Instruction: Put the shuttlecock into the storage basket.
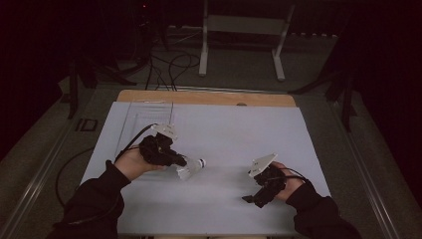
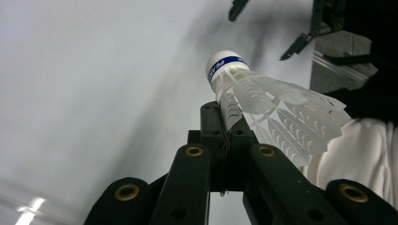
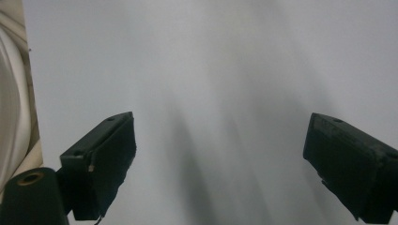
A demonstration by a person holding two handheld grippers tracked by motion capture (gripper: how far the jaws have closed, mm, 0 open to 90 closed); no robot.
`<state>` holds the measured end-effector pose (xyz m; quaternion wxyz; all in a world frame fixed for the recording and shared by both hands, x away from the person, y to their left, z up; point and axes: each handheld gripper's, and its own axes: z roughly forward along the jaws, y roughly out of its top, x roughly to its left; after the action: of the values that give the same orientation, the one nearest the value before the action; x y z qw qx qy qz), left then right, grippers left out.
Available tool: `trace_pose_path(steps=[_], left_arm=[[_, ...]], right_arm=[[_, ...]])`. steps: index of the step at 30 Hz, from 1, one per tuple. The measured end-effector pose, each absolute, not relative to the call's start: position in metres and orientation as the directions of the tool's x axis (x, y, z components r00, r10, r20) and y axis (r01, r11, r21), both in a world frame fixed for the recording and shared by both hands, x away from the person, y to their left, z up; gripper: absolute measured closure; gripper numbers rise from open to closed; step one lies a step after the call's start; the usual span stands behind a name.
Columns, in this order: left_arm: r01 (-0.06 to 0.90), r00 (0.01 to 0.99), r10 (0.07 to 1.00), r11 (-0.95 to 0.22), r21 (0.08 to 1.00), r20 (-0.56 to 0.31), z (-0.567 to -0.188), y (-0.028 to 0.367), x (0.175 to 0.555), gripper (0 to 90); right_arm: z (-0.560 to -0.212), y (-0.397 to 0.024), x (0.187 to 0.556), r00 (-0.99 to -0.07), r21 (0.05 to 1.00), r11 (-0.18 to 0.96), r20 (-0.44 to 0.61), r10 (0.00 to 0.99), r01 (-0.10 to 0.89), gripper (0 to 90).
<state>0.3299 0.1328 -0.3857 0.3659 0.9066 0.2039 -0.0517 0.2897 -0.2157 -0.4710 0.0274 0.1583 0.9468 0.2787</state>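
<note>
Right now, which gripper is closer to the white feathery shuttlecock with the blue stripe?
Left. The left gripper is shut on the white plastic shuttlecock with the blue band, pinching its skirt. The right gripper hangs open, apart from it, over the white table.

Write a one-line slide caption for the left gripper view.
Left gripper shut on the feather skirt of a white shuttlecock, its blue-banded cork pointing away over the white table.

One shuttlecock (image 1: 191, 168), two grippers — left gripper (image 1: 174, 160), right gripper (image 1: 255, 196) — one white table (image 1: 224, 134), two hands.
</note>
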Motion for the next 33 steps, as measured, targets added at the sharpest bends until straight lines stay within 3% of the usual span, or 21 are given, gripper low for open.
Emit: trace_pose_path(steps=[33], left_arm=[[0.455,0.816,0.565,-0.498,0.738,-0.121,-0.343,0.205,0.356,90.0]], right_arm=[[-0.492,-0.232,0.275,-0.928,0.609,0.730,0.026,0.372,0.309,9.6]])
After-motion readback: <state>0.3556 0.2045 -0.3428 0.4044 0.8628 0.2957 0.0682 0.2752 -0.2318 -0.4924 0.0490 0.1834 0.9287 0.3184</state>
